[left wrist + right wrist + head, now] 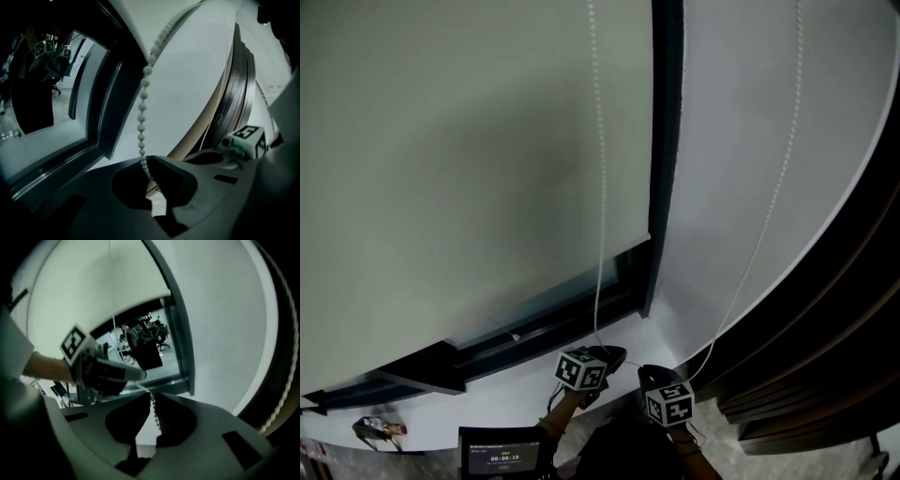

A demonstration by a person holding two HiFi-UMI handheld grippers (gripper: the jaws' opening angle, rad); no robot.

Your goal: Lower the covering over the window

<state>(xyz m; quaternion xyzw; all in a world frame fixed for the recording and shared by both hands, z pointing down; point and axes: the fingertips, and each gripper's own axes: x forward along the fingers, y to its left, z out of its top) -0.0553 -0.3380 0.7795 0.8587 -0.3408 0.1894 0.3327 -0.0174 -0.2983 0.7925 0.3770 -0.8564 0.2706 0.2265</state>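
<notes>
Lowest in the head view and closest to the lens, the L gripper [612, 356] and R gripper [652, 377] are held side by side, near each other but apart. Each carries a marker cube [581, 369] turned up toward the lens. Both are pointed up-frame toward the window [551, 317].

L gripper: jaws are closed fully on the bead chain [600, 187]. In the L gripper view the beads run down from above and vanish betw. the pressed tips.

R gripper: jaws are set to a very narrow gap, w/ the chain pinched betw. the ribbed pads at the tips. In the R gripper view a short length of chain is seen running from the L gripper's tip to these jaws.

Two strands are shown in the head view. One is approx. vertical and runs over the blind down to the L gripper. The other is curved across the white wall [741, 141], down toward the R gripper.

Roller blind [469, 159]: pale, drawn over most of the window. Only a narrow strip of glass is left uncovered betw. its bottom edge and the dark window frame [667, 141]. A small display unit [499, 456] is seen at the bottom edge of the head view.
</notes>
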